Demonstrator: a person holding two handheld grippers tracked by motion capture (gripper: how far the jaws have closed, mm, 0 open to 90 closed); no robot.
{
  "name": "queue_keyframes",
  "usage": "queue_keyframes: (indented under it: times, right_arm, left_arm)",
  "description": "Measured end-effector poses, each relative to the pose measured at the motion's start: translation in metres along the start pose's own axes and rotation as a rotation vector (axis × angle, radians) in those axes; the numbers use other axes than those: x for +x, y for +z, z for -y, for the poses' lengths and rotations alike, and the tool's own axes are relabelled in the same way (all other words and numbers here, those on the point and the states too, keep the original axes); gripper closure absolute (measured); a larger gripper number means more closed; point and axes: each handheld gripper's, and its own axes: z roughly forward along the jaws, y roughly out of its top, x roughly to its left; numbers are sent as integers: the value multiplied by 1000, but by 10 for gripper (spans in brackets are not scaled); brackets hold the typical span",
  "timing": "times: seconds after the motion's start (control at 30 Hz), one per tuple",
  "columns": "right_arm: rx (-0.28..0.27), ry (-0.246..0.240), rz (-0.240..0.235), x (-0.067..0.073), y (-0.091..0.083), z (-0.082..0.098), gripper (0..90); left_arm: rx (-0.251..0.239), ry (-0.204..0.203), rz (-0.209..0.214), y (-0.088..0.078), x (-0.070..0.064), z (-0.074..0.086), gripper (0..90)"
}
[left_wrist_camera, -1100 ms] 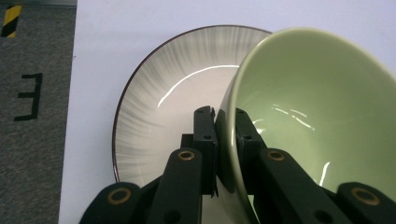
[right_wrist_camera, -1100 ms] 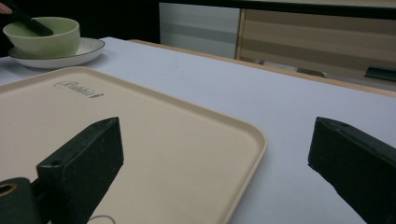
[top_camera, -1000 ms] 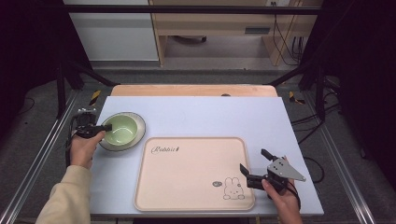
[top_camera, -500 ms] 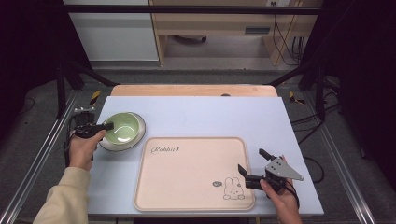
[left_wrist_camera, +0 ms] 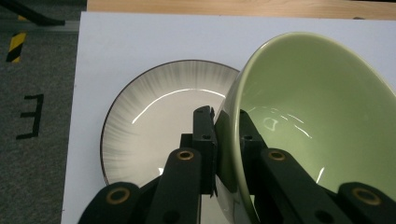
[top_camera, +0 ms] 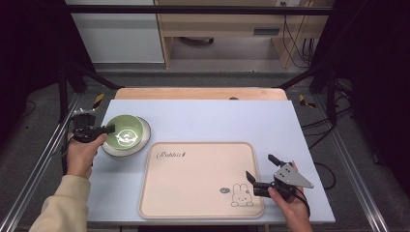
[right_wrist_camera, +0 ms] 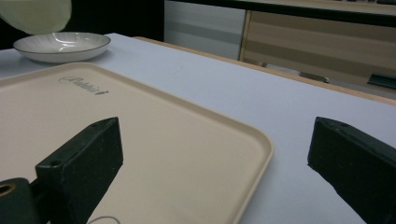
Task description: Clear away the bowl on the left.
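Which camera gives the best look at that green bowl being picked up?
The left gripper view: the green bowl is close up and tilted, its rim pinched by the left claw above the striped plate. The high view shows it small. The right gripper view catches just its pale underside at the top corner.

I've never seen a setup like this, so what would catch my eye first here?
Probably the green bowl, pinched by its rim in the left tongs and tilted above a white plate at the table's left. Next, the big cream tray with a little rabbit drawing, lying mid-table. The right tongs hover wide open by its right edge.
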Motion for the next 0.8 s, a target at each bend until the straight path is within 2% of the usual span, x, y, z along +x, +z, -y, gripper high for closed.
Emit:
queue_keyframes:
  times: [0.03,0.1,0.23,0.37,0.63,0.8]
  right_arm:
    - [0,0,0,0,0,0,35]
    - [2,-1,4,-1,-1,0,34]
    - [-3,-4,13,-1,-2,-1,36]
    - [-3,-3,20,-2,-3,-1,37]
    - [2,-2,7,-2,-2,0,38]
    - [0,-9,0,-1,-2,-1,38]
  left_arm:
    - [0,0,0,0,0,0,827]
    - [-2,29,6,-7,-6,-4,827]
    - [-7,38,20,-10,-10,-3,827]
    - [-22,45,57,-12,-20,-1,827]
    - [-18,82,57,-10,-32,-1,826]
    - [-18,80,74,-8,-36,1,826]
